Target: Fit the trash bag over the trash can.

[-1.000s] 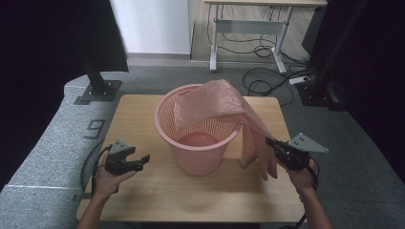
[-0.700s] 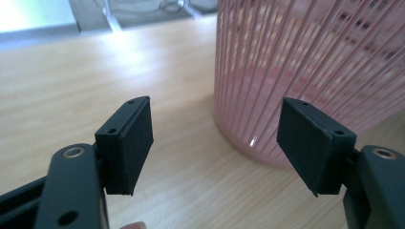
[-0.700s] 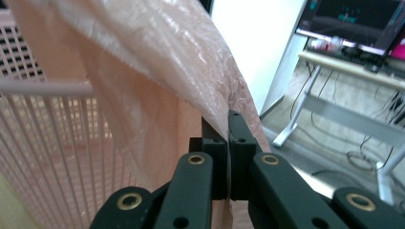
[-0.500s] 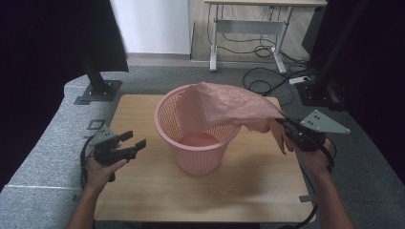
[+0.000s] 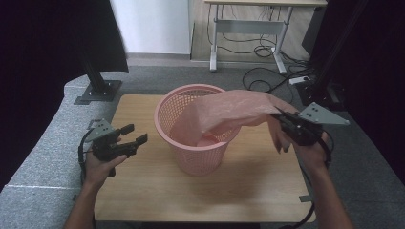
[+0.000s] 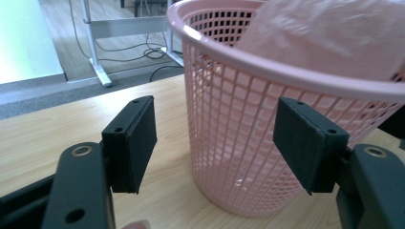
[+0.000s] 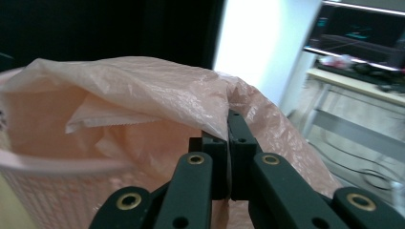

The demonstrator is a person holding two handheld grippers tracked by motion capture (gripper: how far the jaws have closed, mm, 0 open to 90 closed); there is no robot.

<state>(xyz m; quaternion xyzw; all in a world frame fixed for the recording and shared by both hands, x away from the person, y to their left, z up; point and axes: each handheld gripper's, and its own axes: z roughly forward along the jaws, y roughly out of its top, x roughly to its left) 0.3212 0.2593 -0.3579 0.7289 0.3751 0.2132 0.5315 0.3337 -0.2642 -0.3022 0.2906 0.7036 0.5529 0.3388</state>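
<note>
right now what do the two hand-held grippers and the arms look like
Both are black. The left hand-held gripper has two flat rectangular pads on arms with round brass-ringed holes, a grey three-cornered plate on top, and a black cable looping by the wrist. The right hand-held gripper has the same build, with a larger grey plate dotted with small holes and a black cable trailing down. Both forearms are bare, no sleeves.

Both forearms are reaching in from the near edge: the left gripper [image 5: 133,139] is hovering low with its jaws spread wide and nothing between them, while the right gripper [image 5: 282,116] is raised higher, its jaws pinching together.
</note>
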